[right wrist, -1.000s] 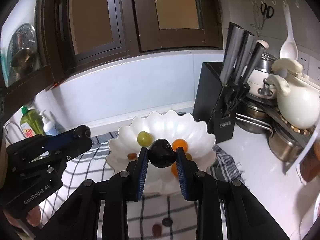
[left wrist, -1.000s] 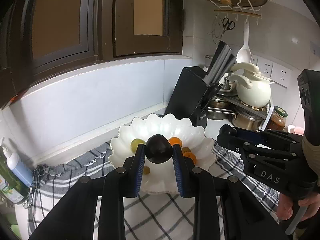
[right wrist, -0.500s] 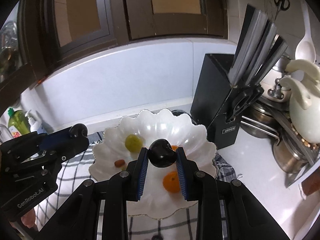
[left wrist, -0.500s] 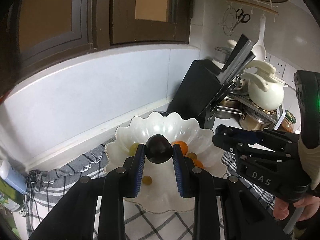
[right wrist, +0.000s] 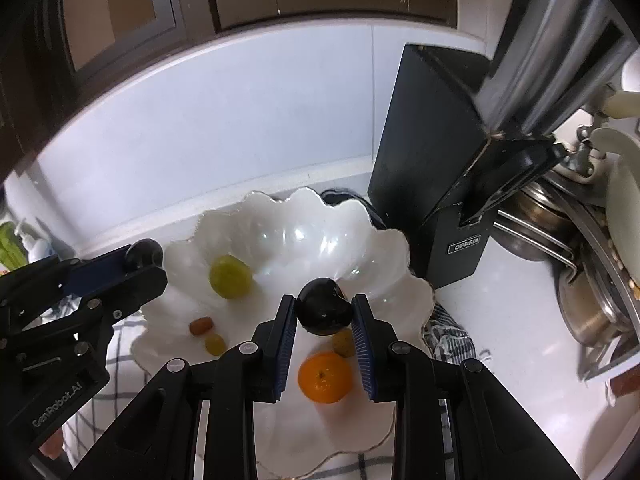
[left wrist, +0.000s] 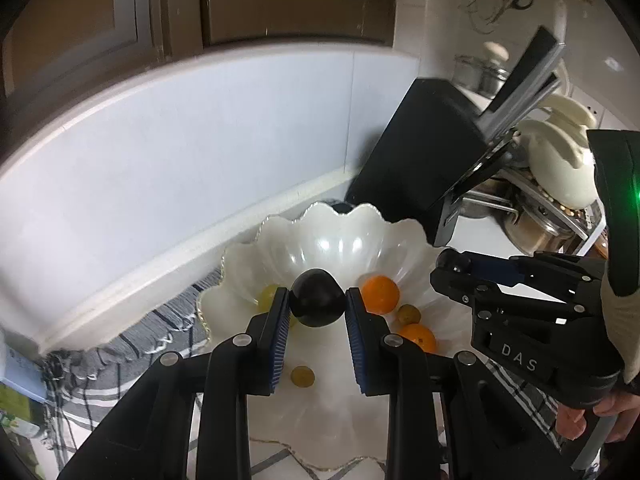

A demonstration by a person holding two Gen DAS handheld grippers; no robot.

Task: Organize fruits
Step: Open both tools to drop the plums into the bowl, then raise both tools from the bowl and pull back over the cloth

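Progress: most fruit I can see already lies in the white bowl (right wrist: 384,248); judged late stage, two dark fruits left to set down.
Left claw (left wrist: 317,312): clamped on a dark plum (left wrist: 317,298), held above the bowl's middle.
Right claw (right wrist: 324,320): clamped on a second dark plum (right wrist: 324,312), over the bowl's right half, above an orange (right wrist: 324,376).
In bowl: green grape (right wrist: 230,276), two oranges, several small olive and reddish fruits.
Remaining: lower and release both plums; I cannot tell if fruit lies outside the bowl.
Shapes: bowl scalloped, glossy, pearly; plums round, smooth, shiny.
Textures: oranges dimpled; claw pads blue, ribbed.
Tabletop: checked cloth (left wrist: 132,360) beneath bowl, fringed edge.
Neighbour: black knife block (right wrist: 432,184), matte, just beside bowl.
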